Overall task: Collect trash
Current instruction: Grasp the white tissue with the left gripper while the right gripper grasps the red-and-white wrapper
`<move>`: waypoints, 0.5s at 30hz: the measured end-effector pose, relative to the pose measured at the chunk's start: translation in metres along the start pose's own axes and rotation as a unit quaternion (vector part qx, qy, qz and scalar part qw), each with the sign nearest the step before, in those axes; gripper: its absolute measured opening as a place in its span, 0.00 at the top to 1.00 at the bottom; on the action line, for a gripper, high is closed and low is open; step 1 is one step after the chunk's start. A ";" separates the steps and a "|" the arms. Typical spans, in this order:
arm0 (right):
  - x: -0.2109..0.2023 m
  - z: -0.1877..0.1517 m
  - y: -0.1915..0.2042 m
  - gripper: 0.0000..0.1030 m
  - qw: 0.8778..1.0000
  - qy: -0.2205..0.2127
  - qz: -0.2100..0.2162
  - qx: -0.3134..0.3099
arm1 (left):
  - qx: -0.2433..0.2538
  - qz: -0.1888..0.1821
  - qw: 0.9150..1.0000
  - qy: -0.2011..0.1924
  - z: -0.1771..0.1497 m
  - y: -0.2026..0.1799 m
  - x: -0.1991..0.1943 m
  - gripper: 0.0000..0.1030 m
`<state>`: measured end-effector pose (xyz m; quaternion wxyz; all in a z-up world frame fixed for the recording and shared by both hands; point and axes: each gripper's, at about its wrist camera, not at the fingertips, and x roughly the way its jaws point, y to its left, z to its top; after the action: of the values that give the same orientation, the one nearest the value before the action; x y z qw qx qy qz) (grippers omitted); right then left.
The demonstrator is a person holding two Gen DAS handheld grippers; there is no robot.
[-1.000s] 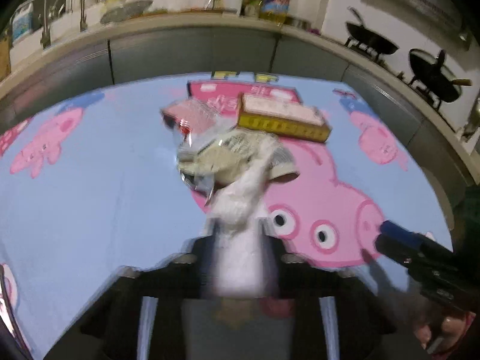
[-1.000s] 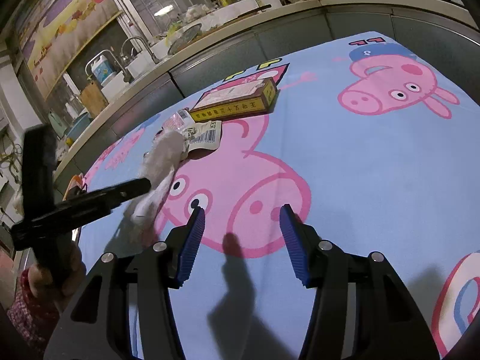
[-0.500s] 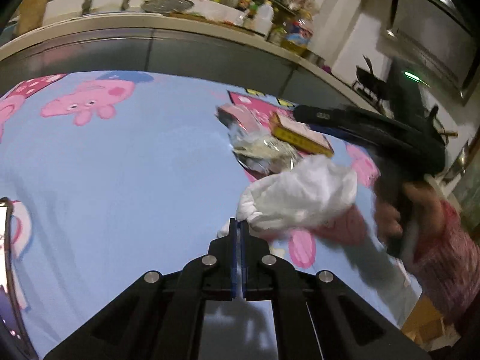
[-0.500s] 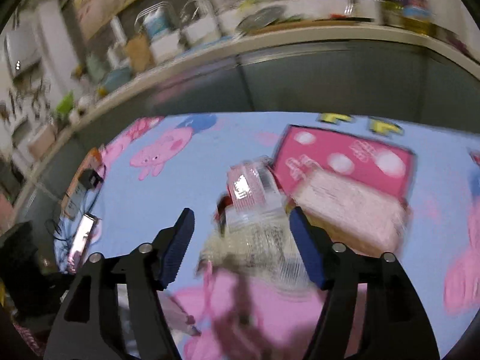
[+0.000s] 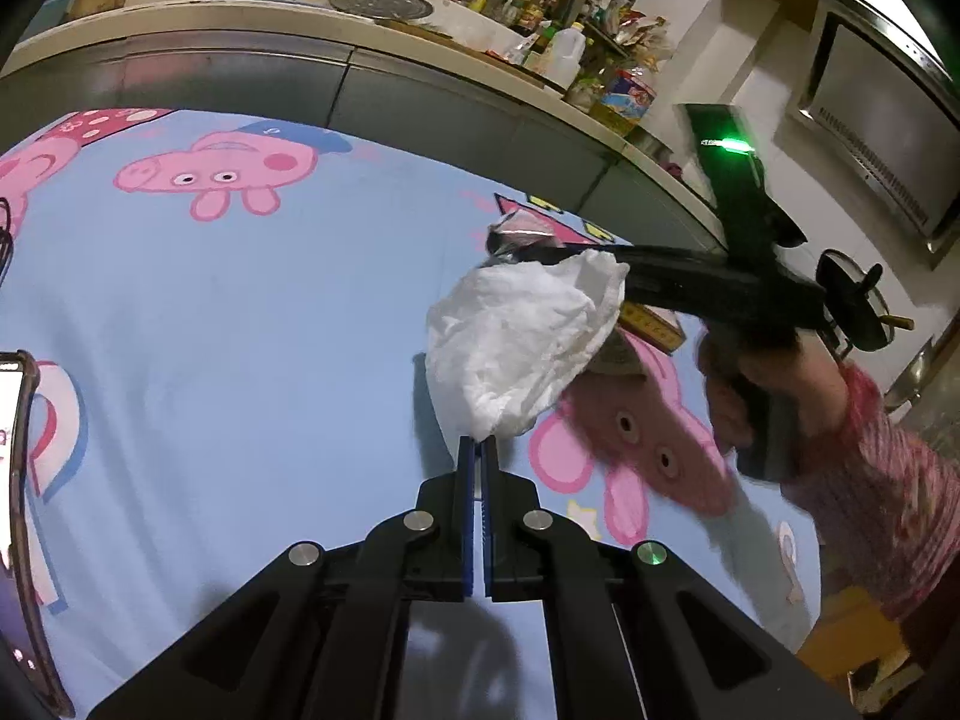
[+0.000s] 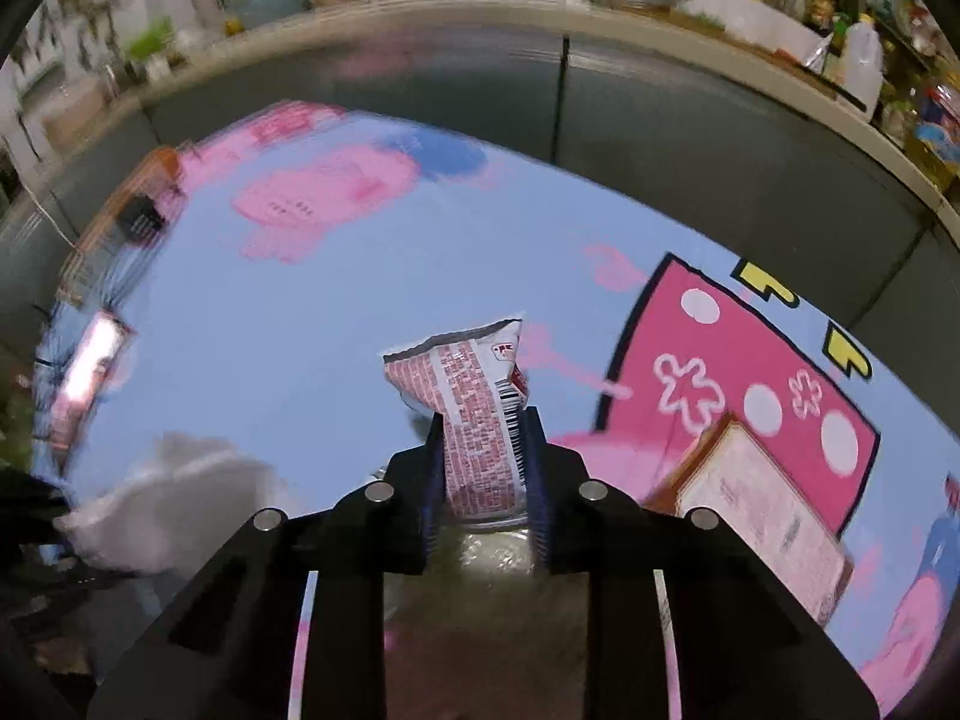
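Note:
My left gripper is shut on the corner of a crumpled white plastic bag, which hangs open above the tablecloth. Beyond the bag, the right gripper reaches in from the right, held by a person's hand. In the right wrist view the right gripper has its jaws closing on a pink-and-white printed snack wrapper, pinched between both pads. A silvery packet lies under the fingers. The white bag is a blur at lower left.
A flat yellow-edged box lies on the blue cartoon-pig tablecloth, right of the wrapper. A lit phone sits near the cloth's left edge. Behind runs a curved counter with bottles and a sink.
The left gripper has swung left with the white bag, clear of the pile. The right gripper crossed to the pile and closed from wide open onto the pink wrapper.

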<state>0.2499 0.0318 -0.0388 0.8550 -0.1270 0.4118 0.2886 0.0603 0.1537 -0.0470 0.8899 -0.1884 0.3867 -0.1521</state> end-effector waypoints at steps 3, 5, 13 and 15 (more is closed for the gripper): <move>-0.051 -0.034 0.009 0.79 0.998 -0.055 0.019 0.024 | 0.012 -0.017 1.000 -0.003 0.001 -0.013 -0.005 0.98; -0.082 -0.058 0.007 0.79 0.996 -0.081 0.021 0.042 | 0.018 -0.031 0.999 -0.001 0.000 -0.023 -0.008 0.98; -0.154 -0.190 -0.023 0.78 0.979 -0.095 -0.044 0.172 | 0.066 -0.095 0.993 0.029 -0.007 -0.086 -0.003 0.98; -0.161 -0.218 -0.035 0.78 0.971 -0.087 -0.052 0.216 | 0.075 -0.108 0.990 0.046 -0.012 -0.100 0.004 0.98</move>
<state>0.0537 -0.1582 -0.0518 0.9085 0.0652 0.3816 0.1576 0.0421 0.0614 -0.0117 0.8611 -0.1546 0.3924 -0.2839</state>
